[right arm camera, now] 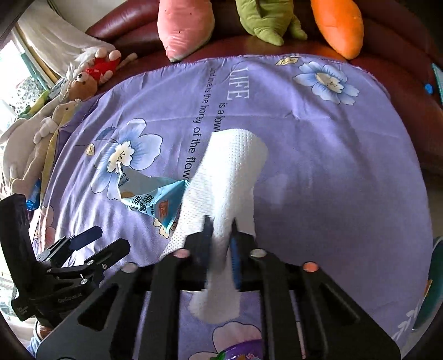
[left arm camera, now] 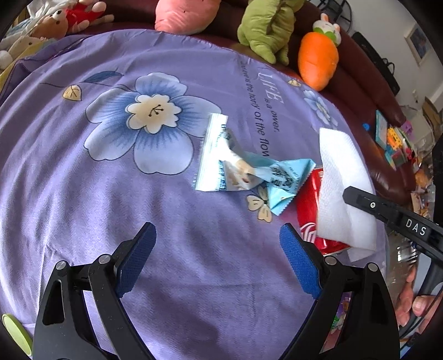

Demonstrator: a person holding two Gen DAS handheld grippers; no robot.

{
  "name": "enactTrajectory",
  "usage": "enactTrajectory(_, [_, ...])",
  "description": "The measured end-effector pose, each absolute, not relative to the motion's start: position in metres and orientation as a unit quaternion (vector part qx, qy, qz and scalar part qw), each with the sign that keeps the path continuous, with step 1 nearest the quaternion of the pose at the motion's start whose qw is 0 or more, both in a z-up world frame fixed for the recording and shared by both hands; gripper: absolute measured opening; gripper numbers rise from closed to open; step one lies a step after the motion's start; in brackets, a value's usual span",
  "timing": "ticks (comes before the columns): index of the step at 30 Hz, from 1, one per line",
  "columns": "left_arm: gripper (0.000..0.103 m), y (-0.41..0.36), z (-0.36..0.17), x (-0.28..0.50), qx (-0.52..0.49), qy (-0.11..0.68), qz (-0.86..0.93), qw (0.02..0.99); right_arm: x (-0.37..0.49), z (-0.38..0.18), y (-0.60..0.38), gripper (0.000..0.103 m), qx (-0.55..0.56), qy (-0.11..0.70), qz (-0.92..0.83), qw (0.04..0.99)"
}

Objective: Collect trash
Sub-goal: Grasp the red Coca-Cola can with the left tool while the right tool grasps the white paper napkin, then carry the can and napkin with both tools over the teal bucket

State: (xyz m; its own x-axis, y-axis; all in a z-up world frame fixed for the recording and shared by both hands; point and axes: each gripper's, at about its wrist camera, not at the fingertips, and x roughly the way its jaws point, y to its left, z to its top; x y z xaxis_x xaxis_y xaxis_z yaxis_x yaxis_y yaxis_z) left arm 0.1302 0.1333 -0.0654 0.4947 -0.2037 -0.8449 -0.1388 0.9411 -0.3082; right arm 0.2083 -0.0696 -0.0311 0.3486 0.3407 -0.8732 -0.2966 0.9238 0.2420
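Observation:
A crumpled light-blue snack wrapper [left arm camera: 243, 163] lies on the purple flowered cloth [left arm camera: 83, 199]; it also shows in the right wrist view [right arm camera: 155, 199]. My left gripper [left arm camera: 218, 257] is open and empty, just short of the wrapper. My right gripper [right arm camera: 220, 235] is shut on a white paper towel [right arm camera: 227, 180], which hangs lifted above the cloth. In the left wrist view the towel [left arm camera: 340, 188] covers part of a red can [left arm camera: 307, 205], and the right gripper's finger [left arm camera: 387, 213] reaches in from the right.
Plush toys line the sofa back: pink [left arm camera: 182, 13], green [left arm camera: 265, 27], an orange carrot [left arm camera: 318, 61] and bears [right arm camera: 80, 83] at the left. Small colourful items [left arm camera: 396, 141] sit to the right of the sofa arm. A green disc [left arm camera: 13, 332] lies at the lower left.

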Motion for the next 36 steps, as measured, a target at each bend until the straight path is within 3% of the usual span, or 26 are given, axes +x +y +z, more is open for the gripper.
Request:
enactTrajectory(9, [0.091, 0.092, -0.057, 0.135, -0.156, 0.505, -0.048, 0.847, 0.2, -0.003, -0.129, 0.004, 0.069, 0.511, 0.163, 0.841])
enactTrajectory(28, [0.091, 0.004, -0.065, 0.173, -0.124, 0.527, -0.047, 0.839, 0.181, -0.022, -0.238, 0.005, 0.122, 0.525, 0.115, 0.834])
enactTrajectory(29, [0.09, 0.001, -0.067, 0.174, -0.119, 0.529, -0.045, 0.839, 0.18, -0.024, -0.241, 0.005, 0.125, 0.527, 0.116, 0.833])
enactTrajectory(33, [0.061, -0.011, -0.077, 0.181, -0.095, 0.544, -0.038, 0.833, 0.178, -0.031, -0.252, 0.005, 0.137, 0.531, 0.116, 0.828])
enactTrajectory(36, [0.06, -0.019, -0.077, 0.18, -0.072, 0.539, -0.032, 0.839, 0.176, -0.034, -0.262, 0.005, 0.145, 0.53, 0.114, 0.827])
